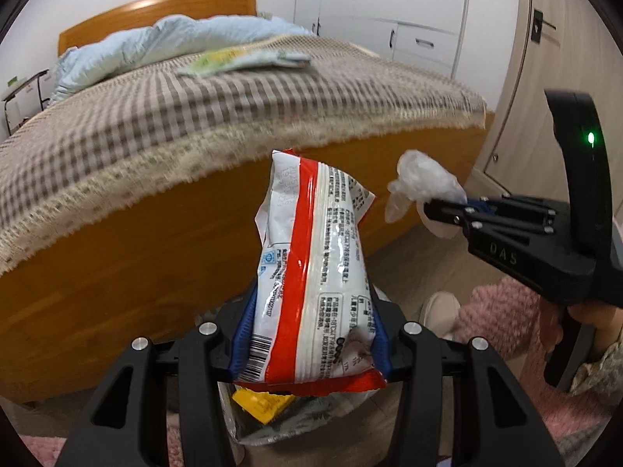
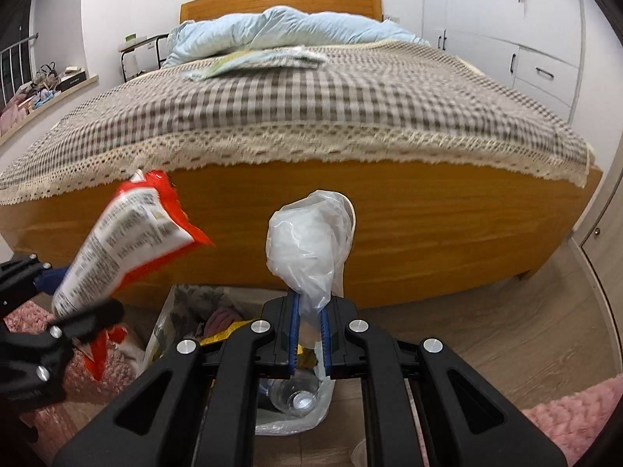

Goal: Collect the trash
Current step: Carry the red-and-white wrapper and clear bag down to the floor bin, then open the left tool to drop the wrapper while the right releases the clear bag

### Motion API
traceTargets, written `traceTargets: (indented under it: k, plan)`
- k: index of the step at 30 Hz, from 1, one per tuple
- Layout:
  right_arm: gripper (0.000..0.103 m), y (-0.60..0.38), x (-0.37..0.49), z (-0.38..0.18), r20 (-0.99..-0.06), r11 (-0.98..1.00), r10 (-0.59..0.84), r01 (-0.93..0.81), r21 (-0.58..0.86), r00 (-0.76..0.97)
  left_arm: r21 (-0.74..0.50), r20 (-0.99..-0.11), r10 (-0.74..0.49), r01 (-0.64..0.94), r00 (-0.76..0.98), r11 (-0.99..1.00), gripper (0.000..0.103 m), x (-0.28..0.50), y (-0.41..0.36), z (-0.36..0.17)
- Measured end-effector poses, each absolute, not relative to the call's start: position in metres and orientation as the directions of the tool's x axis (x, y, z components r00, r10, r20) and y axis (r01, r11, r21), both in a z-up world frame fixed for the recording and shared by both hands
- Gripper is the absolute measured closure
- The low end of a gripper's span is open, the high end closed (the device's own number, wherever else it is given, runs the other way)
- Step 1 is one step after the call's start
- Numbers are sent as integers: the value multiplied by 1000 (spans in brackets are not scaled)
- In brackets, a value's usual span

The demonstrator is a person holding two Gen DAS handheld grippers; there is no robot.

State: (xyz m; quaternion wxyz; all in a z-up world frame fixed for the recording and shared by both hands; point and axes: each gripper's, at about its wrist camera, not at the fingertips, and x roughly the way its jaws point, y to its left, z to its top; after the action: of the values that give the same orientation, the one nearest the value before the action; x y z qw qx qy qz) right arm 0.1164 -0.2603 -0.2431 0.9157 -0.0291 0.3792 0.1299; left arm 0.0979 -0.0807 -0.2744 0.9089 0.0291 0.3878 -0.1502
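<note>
A red and white snack packet (image 1: 311, 264) stands upright between the blue pads of my left gripper (image 1: 307, 334), which is shut on its lower part. In the right wrist view the same packet (image 2: 128, 233) tilts in from the left, held by the left gripper (image 2: 58, 295). My right gripper (image 2: 309, 327) is shut on a crumpled clear plastic bag (image 2: 307, 249). The left wrist view shows this gripper (image 1: 428, 210) at the right with the plastic (image 1: 422, 183) at its tip. Below both grippers sits a bag-lined trash container (image 2: 171, 299) holding a yellow wrapper (image 1: 261, 404) and a plastic bottle (image 2: 296, 399).
A wooden bed (image 2: 389, 241) with a checked cover rises just beyond the container. A flat pale packet (image 2: 257, 60) and a blue quilt (image 2: 296, 27) lie on it. Pink rugs (image 2: 572, 424) cover the wood floor on both sides. A hand in a pink sleeve (image 1: 502, 311) holds the right gripper.
</note>
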Motion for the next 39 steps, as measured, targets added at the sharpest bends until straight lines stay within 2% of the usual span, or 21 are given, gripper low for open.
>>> traceTargets:
  k: [10,18,29,39]
  plan:
    - [94,-248,128,-291,-816,948,241,-308,82,526,-88,-821,-218,259,528,962,56,112,-74,-321]
    - [94,-240,140,-345,-928,945,227,-299,136,296,-142,-882,-197,156,427,977,56,134,-51,-359]
    - [94,-244,154,-390,-974,949,216,-249,192,73,-155,-937,-182,113,299,981,56,152,-49,-394]
    - [94,-239,167,-426,-982,957,186,-220,189,-36,-168,-955,-181,76,235,983,56,159,-43,-411]
